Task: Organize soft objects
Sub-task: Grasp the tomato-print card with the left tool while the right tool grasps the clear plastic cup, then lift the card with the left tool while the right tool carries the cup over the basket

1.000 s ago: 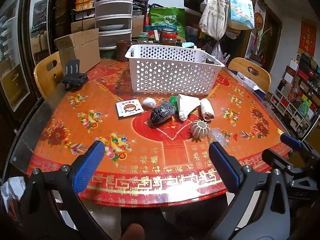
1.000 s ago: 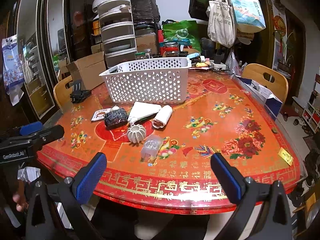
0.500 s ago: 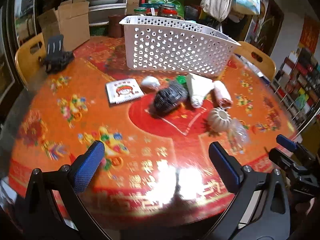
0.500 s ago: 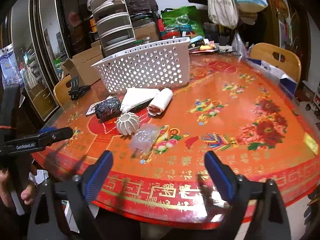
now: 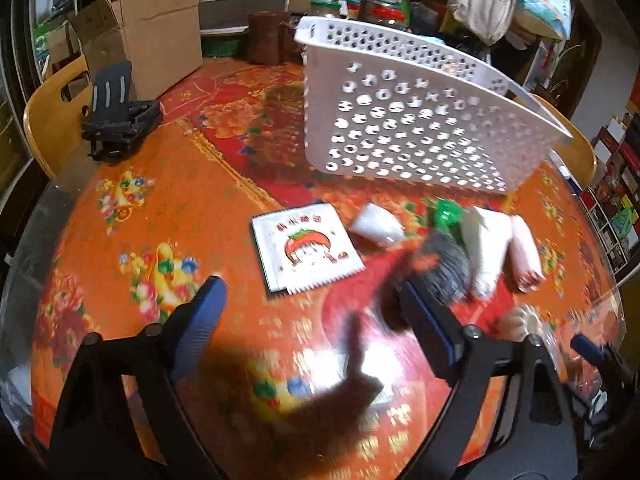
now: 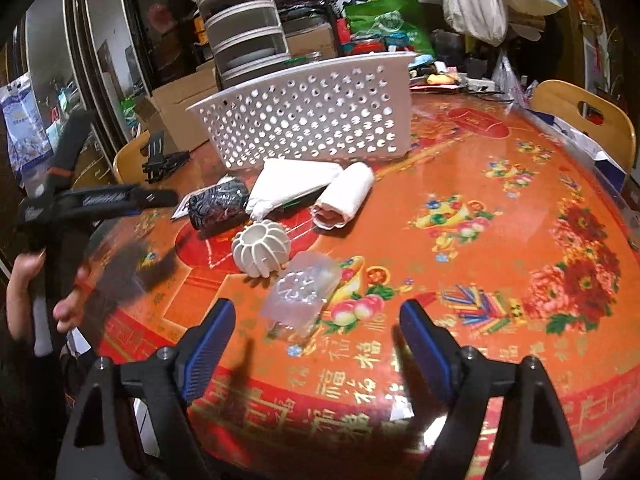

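Observation:
A white perforated basket [image 5: 408, 120] [image 6: 316, 116] stands on the red table. In front of it lie a flat printed packet [image 5: 306, 246], a small white wad [image 5: 378, 226], a dark roll [image 5: 444, 268] [image 6: 218, 204], a white cloth bundle [image 5: 486, 248] [image 6: 294, 186], a rolled white towel [image 5: 524, 252] [image 6: 346, 196], a ribbed white ball [image 6: 260, 250] and a clear plastic bag [image 6: 304, 292]. My left gripper [image 5: 316, 322] is open, low over the table just short of the packet and dark roll. My right gripper [image 6: 316, 340] is open just short of the clear bag.
A black clamp stand [image 5: 116, 120] sits at the table's left edge beside a cardboard box [image 5: 152, 36]. Wooden chairs [image 6: 588, 120] stand around the table. Jars, bags and stacked containers [image 6: 244, 36] crowd the far side.
Both grippers have moved forward and down toward the pile of items. The left one now sits close to the packet and dark roll, the right one close to the clear bag.

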Motion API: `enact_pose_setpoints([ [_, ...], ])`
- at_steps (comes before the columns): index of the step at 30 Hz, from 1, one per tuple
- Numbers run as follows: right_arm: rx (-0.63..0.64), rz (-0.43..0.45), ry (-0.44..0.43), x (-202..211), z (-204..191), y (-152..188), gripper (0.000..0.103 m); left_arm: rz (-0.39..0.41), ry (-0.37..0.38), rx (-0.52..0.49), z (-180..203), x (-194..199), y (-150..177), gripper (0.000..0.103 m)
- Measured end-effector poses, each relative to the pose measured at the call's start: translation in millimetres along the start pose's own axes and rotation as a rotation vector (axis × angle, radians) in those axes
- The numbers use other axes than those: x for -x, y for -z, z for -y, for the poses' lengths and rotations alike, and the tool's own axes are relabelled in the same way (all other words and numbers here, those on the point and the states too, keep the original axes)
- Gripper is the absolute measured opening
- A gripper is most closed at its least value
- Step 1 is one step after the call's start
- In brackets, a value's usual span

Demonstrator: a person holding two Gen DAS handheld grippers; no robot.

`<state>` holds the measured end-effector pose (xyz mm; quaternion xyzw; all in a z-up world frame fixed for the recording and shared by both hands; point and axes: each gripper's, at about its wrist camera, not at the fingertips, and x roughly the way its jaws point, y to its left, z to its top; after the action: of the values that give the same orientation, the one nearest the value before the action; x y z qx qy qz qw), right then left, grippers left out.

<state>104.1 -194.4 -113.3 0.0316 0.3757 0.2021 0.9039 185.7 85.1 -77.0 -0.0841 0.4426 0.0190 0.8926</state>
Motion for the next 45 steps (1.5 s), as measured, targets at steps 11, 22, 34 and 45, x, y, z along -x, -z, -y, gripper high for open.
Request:
enact_pose_setpoints([
  [11, 0.030, -0.028, -0.003, -13, -7, -3, 0.079, -0.050, 0.000, 0.003, 1, -46, -20, 0.073],
  [22, 0.079, -0.034, 0.049, -21, -15, -5, 0.078, -0.006, -0.075, -0.045, 6, -54, -18, 0.058],
  [34, 0.125, -0.031, 0.067, -28, -26, -5, 0.062, 0.036, -0.020, -0.003, -6, -47, -13, 0.018],
  [45, 0.125, -0.040, 0.056, -31, -27, -8, 0.029, 0.088, 0.028, 0.001, -5, -34, -11, 0.006],
])
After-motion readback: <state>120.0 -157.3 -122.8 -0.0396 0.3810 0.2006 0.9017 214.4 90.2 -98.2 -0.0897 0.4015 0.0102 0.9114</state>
